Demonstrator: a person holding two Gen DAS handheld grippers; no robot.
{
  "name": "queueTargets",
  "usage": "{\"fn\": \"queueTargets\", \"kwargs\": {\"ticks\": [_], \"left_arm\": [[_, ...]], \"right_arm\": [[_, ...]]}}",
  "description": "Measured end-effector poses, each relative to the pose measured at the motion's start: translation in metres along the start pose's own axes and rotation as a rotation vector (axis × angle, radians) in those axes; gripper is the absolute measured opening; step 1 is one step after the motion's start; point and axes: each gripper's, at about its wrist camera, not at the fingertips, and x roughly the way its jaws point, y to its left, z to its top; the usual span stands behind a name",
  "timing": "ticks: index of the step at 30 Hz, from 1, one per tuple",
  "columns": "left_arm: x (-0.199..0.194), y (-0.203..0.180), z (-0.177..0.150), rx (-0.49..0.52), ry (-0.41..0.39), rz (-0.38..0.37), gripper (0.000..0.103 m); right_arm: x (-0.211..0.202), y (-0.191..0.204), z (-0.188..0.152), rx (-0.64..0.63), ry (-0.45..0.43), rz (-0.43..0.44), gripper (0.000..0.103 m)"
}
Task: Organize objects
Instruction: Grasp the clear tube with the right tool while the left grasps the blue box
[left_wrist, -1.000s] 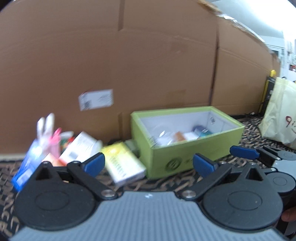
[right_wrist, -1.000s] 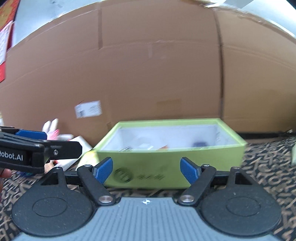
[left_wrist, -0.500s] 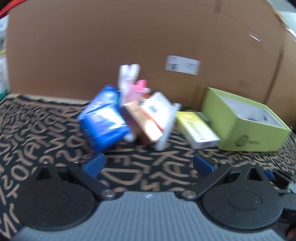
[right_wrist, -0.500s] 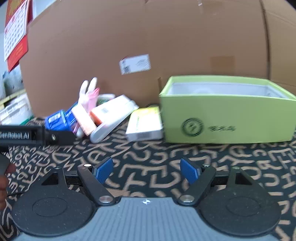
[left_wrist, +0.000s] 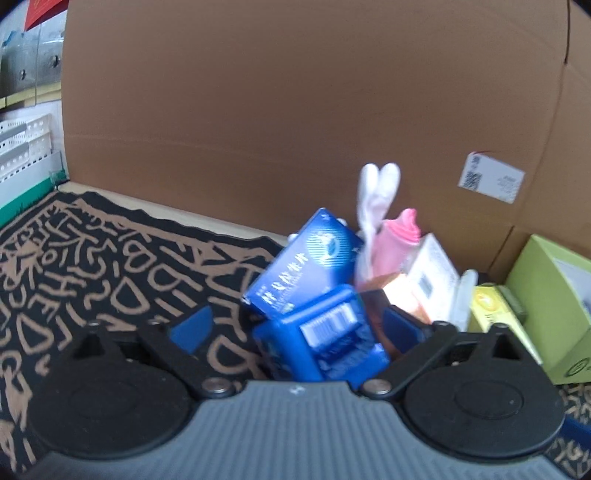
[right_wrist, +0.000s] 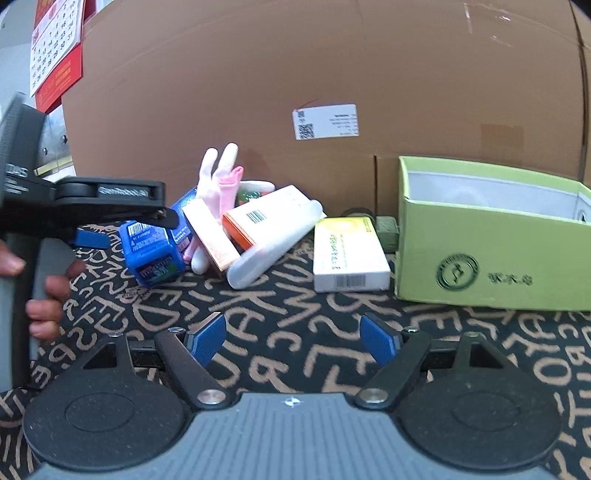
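A pile of small packages lies on the patterned mat against a cardboard wall. At its front stands a blue jar (left_wrist: 321, 339) with a barcode label, and a blue box (left_wrist: 306, 266) leans behind it. My left gripper (left_wrist: 295, 328) straddles the jar. Its jaws are closing, and the pads stand clear of the jar's sides. From the right wrist view, the left gripper (right_wrist: 133, 229) reaches the blue jar (right_wrist: 151, 251) from the left. My right gripper (right_wrist: 291, 338) hovers open over the bare mat with nothing between its fingers. A green open box (right_wrist: 491, 258) stands to the right.
The pile also holds white and pink gloves (right_wrist: 218, 177), a tan box (right_wrist: 210, 236), an orange-and-white box (right_wrist: 266, 214) and a translucent case (right_wrist: 273, 247). A yellow-and-white box (right_wrist: 347, 251) lies beside the green box. A person's hand (right_wrist: 48, 288) grips the left tool's handle.
The left gripper swung left from the green box to the pile and closed in around the blue jar. The right gripper turned left and sank; the green box now sits at its right.
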Motion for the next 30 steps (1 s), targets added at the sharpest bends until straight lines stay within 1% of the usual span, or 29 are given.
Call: {"fn": "queueTargets", "kwargs": {"ticks": [2,3,6,8,10,14,16,17,18,19,20,21,22,25,28,30], "left_arm": [[0.001,0.009,0.0,-0.013,0.01,-0.039,0.09],[-0.001,0.013,-0.001,-0.02,0.012,-0.048,0.089],[-0.01,0.022,-0.005,-0.003,-0.007,-0.023,0.089],[-0.014,0.029,-0.007,0.001,-0.007,-0.014,0.089],[-0.016,0.036,-0.008,-0.008,-0.004,-0.012,0.089],[-0.01,0.042,-0.007,-0.026,0.011,0.003,0.091],[-0.006,0.043,-0.006,-0.034,0.022,0.0,0.092],[-0.004,0.044,-0.007,-0.033,0.027,-0.002,0.092],[-0.002,0.044,-0.007,-0.031,0.032,-0.004,0.091],[0.0,0.044,-0.008,-0.027,0.038,-0.011,0.087],[0.0,0.045,-0.011,-0.023,0.045,-0.026,0.077],[-0.001,0.046,-0.013,-0.021,0.059,-0.044,0.07],[0.0,0.045,-0.014,-0.02,0.076,-0.062,0.059],[-0.006,0.04,-0.02,0.019,0.073,-0.06,0.059],[-0.016,0.038,-0.028,0.038,0.096,-0.118,0.059],[-0.028,0.033,-0.037,0.08,0.105,-0.142,0.059]], "right_arm": [[0.006,0.004,0.005,-0.004,-0.002,-0.007,0.083],[0.011,0.006,0.008,-0.007,-0.002,-0.007,0.083],[0.03,0.014,0.018,-0.013,0.007,-0.002,0.081],[0.043,0.018,0.024,-0.004,0.021,0.012,0.076],[0.056,0.022,0.029,0.008,0.032,0.036,0.074],[0.08,0.035,0.037,-0.018,0.038,0.037,0.062],[0.088,0.038,0.038,-0.025,0.048,0.029,0.058],[0.092,0.039,0.038,-0.026,0.057,0.028,0.053],[0.094,0.039,0.037,-0.026,0.068,0.03,0.039],[0.095,0.038,0.035,-0.026,0.082,0.037,0.033],[0.095,0.037,0.033,-0.025,0.098,0.038,0.027],[0.092,0.036,0.031,-0.022,0.099,0.036,0.026],[0.088,0.034,0.029,-0.021,0.094,0.033,0.024],[0.07,0.025,0.025,-0.006,0.078,0.034,0.02],[0.049,0.011,0.019,0.024,0.08,0.067,0.018],[0.032,0.002,0.012,0.034,0.096,0.092,0.017]]}}
